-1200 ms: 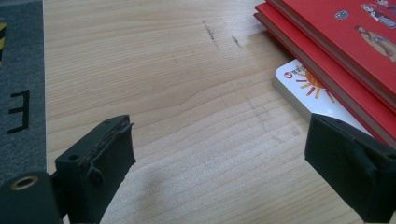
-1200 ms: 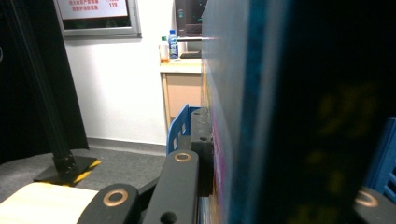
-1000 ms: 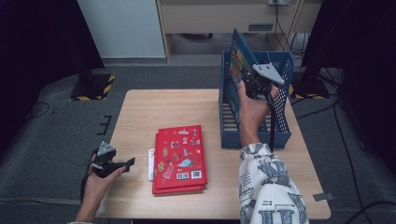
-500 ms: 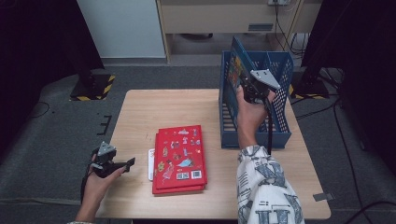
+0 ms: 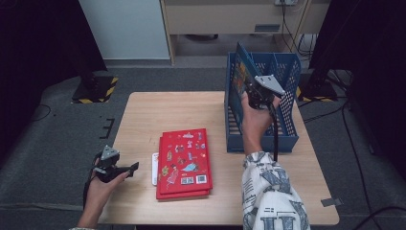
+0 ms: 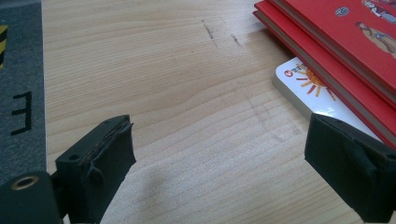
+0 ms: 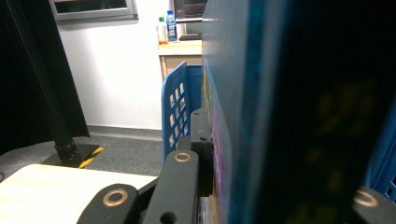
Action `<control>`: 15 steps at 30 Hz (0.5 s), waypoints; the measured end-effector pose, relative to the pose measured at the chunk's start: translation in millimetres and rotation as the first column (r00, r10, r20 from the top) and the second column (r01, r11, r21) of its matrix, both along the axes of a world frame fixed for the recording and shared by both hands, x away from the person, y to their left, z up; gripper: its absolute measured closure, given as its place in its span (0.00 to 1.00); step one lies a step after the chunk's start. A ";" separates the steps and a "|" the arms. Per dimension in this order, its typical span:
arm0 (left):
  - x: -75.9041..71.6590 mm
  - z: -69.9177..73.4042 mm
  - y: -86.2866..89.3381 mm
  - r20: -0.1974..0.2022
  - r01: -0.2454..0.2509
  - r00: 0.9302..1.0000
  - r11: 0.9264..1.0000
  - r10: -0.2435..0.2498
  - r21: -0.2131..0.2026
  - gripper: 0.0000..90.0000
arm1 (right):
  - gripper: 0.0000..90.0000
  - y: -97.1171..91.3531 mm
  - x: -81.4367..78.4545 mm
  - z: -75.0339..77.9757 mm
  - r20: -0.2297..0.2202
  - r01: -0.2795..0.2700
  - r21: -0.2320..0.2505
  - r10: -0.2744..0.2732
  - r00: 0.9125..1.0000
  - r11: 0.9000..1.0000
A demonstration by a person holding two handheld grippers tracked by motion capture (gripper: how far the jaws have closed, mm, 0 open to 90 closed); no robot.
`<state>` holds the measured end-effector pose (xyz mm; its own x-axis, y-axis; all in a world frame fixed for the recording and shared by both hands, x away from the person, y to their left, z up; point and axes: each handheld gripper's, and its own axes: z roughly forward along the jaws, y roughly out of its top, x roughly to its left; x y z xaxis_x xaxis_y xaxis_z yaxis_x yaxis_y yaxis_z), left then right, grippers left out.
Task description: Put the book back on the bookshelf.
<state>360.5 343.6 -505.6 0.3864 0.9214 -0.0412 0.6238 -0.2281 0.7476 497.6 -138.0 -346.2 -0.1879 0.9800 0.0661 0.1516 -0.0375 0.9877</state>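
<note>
Holding the blue book [image 5: 239,72] clamped upright over the blue rack [image 5: 287,139], right gripper [image 5: 252,92] just needs straight down; left gripper [image 5: 125,169] sits open by the red books [image 5: 184,160].

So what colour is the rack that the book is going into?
Blue, with perforated walls: the rack shows best in the high view, standing at the right of the table.

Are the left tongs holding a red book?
No, the left tongs stand open over bare table, and the red books lie untouched off to one side.
</note>
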 end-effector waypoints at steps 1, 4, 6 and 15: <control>0.0 -0.1 0.0 0.000 0.000 1.000 1.000 0.000 0.000 0.08 | 0.93 0.2 0.1 -0.4 0.000 0.000 -0.002 0.000 1.000 1.000; 0.0 0.0 -0.1 -0.001 0.001 1.000 1.000 -0.001 0.002 0.08 | 0.93 1.2 0.7 -2.1 -0.003 -0.003 -0.001 0.003 1.000 1.000; 0.0 0.1 0.0 0.001 0.001 1.000 1.000 -0.001 0.002 0.08 | 0.93 2.0 1.1 -3.7 -0.005 -0.003 0.001 0.003 1.000 1.000; 0.1 -0.3 -0.5 -0.003 0.005 1.000 1.000 -0.005 0.004 0.08 | 0.93 3.7 1.1 -11.8 -0.015 -0.010 -0.002 0.010 1.000 1.000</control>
